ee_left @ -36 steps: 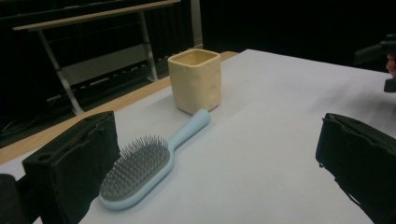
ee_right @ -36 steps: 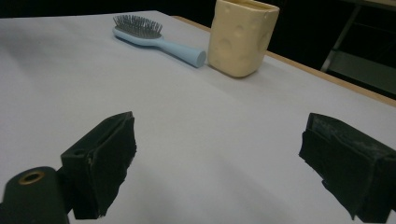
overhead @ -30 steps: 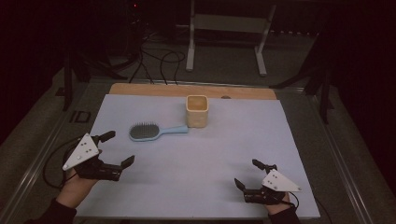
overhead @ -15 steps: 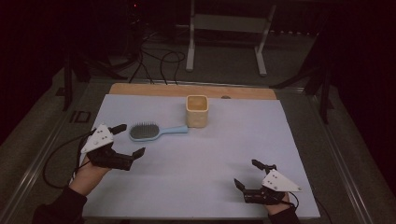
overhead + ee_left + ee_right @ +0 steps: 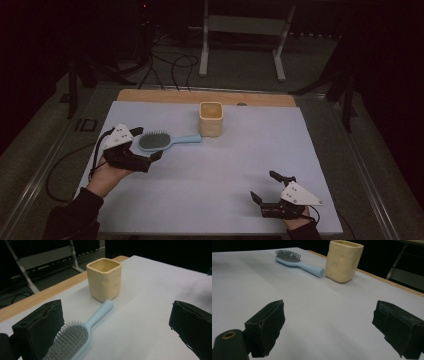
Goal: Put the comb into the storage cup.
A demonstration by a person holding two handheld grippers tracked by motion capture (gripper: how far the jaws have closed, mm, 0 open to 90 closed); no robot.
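A light-blue hairbrush [image 5: 167, 140] with grey bristles lies on the pale mat, its handle end touching a yellow square cup [image 5: 210, 119] that stands upright. My left gripper [image 5: 146, 144] is open at the brush's head, one jaw on each side of its left end. In the left gripper view the brush [image 5: 75, 340] runs up beside the left jaw toward the cup [image 5: 104, 278], with the left gripper [image 5: 115, 322] wide apart. My right gripper [image 5: 263, 185] rests open near the mat's front right edge with nothing in it. From the right gripper view [image 5: 332, 327], the brush [image 5: 294, 260] and cup [image 5: 343, 260] lie far ahead.
The pale mat [image 5: 250, 145] covers a wooden table whose far edge [image 5: 165, 96] shows bare. Behind the table stands a metal frame [image 5: 240, 35], with cables [image 5: 170, 65] on the dark floor. A cable trails from the left gripper off the table's left side.
My left gripper has moved forward and to the right, from the mat's left edge up to the brush's head. The right gripper, brush and cup have stayed put.
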